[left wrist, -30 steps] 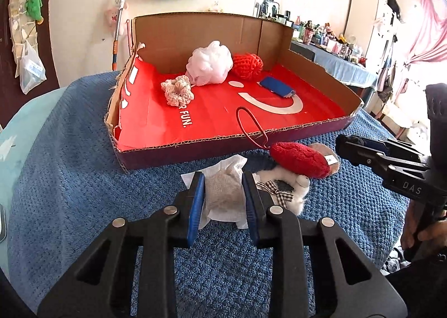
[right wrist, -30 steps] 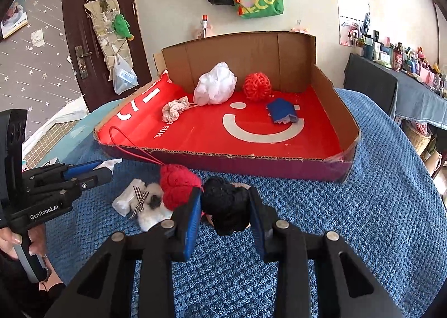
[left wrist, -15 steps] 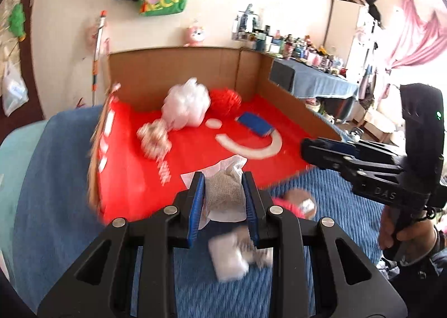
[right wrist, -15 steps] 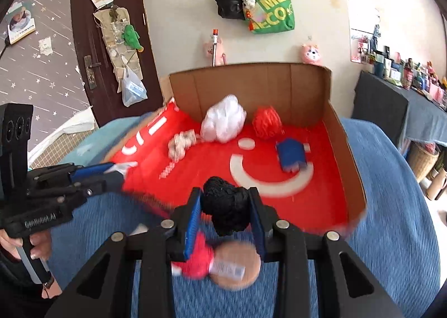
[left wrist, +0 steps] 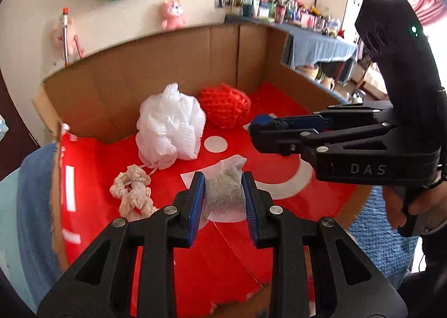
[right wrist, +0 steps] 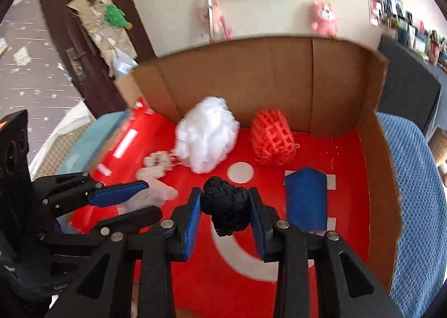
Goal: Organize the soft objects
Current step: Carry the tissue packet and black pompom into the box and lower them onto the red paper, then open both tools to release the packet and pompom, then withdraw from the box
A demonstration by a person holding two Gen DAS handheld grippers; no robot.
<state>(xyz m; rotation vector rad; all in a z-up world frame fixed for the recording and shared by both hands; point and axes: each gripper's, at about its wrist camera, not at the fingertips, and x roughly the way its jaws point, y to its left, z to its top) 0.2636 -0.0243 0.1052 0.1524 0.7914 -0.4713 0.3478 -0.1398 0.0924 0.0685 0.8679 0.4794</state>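
My left gripper (left wrist: 223, 200) is shut on a grey-white mesh pouch (left wrist: 225, 192) and hangs over the red floor of the cardboard box (left wrist: 167, 72). My right gripper (right wrist: 225, 211) is shut on a black knitted ball (right wrist: 226, 206), also above the box floor. Each gripper shows in the other's view: the right gripper (left wrist: 259, 130) at the right side, the left gripper (right wrist: 145, 197) at the left side with the pale pouch in it. Inside the box lie a white mesh puff (left wrist: 170, 128), a red net ball (left wrist: 225, 107), a cream scrunchie (left wrist: 132, 195) and a blue folded cloth (right wrist: 306, 197).
The box stands on a blue knitted blanket (right wrist: 416, 192). A person's hand (left wrist: 408, 206) grips the right tool's handle. Behind the box are a wall with hanging bags and pink plush toys (left wrist: 173, 14), a brown door (right wrist: 78, 47) and a cluttered table (left wrist: 313, 38).
Both grippers have moved forward from the blanket to over the box floor, each carrying its object. The red-capped doll and other items on the blanket have dropped out of view.
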